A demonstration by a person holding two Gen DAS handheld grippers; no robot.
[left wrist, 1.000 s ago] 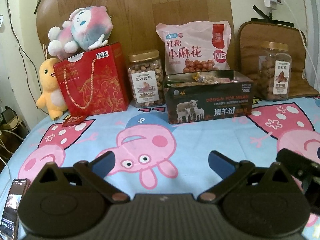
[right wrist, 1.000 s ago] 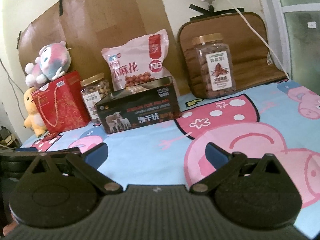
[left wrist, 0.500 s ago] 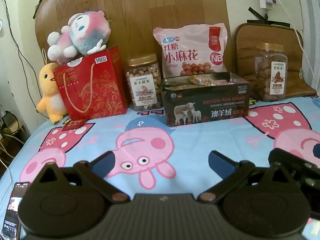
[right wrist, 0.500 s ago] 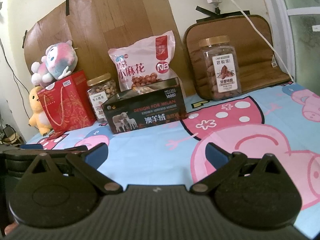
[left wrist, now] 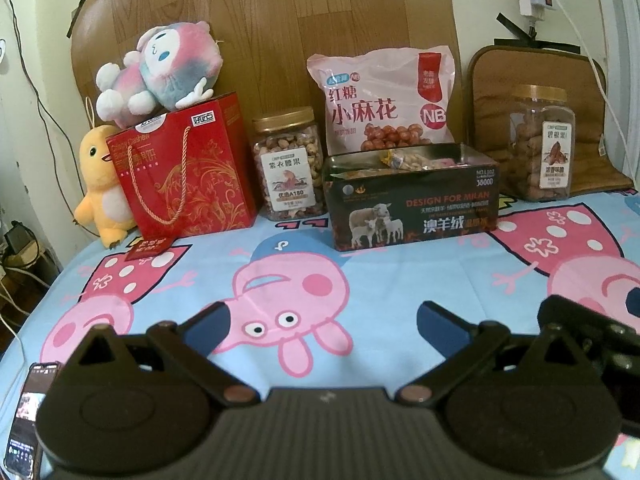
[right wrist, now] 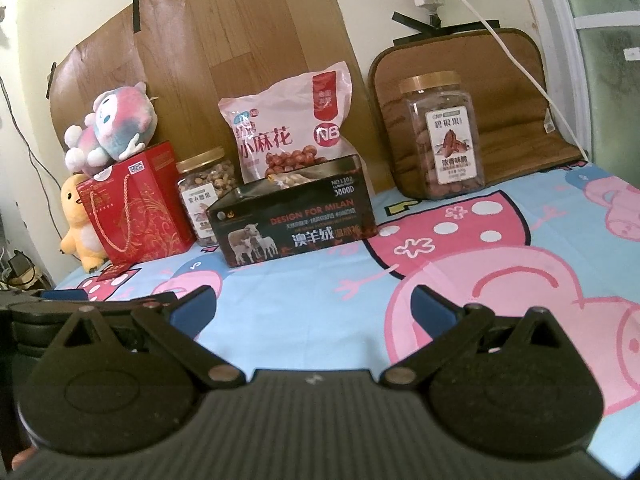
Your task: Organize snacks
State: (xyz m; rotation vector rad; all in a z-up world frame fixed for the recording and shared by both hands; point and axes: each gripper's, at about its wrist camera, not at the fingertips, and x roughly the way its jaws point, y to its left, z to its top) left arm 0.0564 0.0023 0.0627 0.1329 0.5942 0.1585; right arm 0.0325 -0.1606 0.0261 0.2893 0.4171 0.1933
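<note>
Left gripper (left wrist: 324, 316): jaws spread wide, nothing between them, low over the cartoon-print sheet (left wrist: 380, 280). A phone (left wrist: 24, 420) lies at the sheet's left edge.

Back row, left to right: yellow plush (left wrist: 98, 184); red gift bag (left wrist: 184, 172) with a pink plush (left wrist: 160, 76) on top; short nut jar (left wrist: 288, 164) just beside the bag; open dark tin (left wrist: 412, 208) holding wrapped snacks, with the pink snack pouch (left wrist: 384, 100) upright behind it; tall nut jar (left wrist: 542, 144) well apart to the right, against a brown cushion (right wrist: 516, 92).

Open sheet between row and grippers.

Right gripper (right wrist: 314, 306): jaws released, empty.
</note>
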